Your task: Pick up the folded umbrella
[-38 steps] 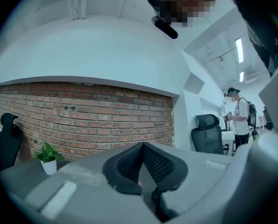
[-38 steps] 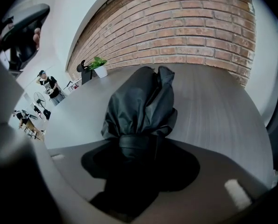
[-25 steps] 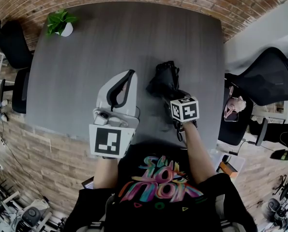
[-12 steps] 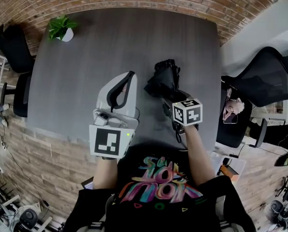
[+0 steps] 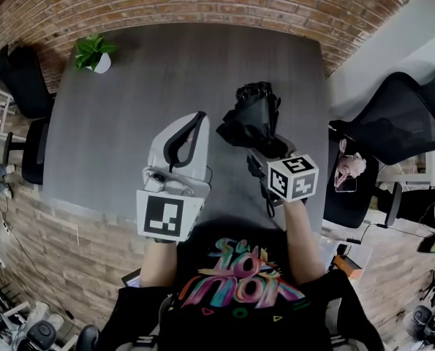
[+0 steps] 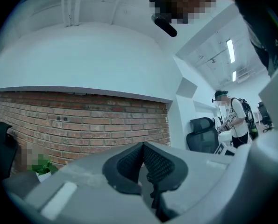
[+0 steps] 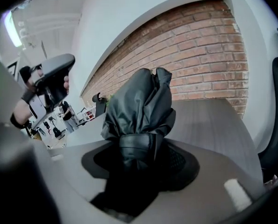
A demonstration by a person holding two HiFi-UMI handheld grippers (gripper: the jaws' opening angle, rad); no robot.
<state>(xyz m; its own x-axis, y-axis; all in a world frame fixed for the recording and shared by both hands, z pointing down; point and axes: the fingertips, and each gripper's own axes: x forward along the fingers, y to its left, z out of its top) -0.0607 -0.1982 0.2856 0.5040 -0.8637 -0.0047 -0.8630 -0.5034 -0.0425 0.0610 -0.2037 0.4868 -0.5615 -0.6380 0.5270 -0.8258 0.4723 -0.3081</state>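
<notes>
Umbrella [image 5: 255, 115], folded and black, clamped in my right tongs [image 5: 267, 151] over the grey counter [image 5: 122, 123]. My left tongs [image 5: 196, 120] are closed, empty. White pot [image 5: 102, 46] at the far corner holds a green plant [image 5: 91, 31].

Light: we see soft, even indoor light, ceiling strips [image 6: 231, 50] glaring | Edges: we note strong fisheye bending, dark corners | Focus: foreground soft

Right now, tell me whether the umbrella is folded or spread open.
Folded: the umbrella is a bunched black bundle, canopy collapsed with a band around it, clamped in the right claw.
</notes>
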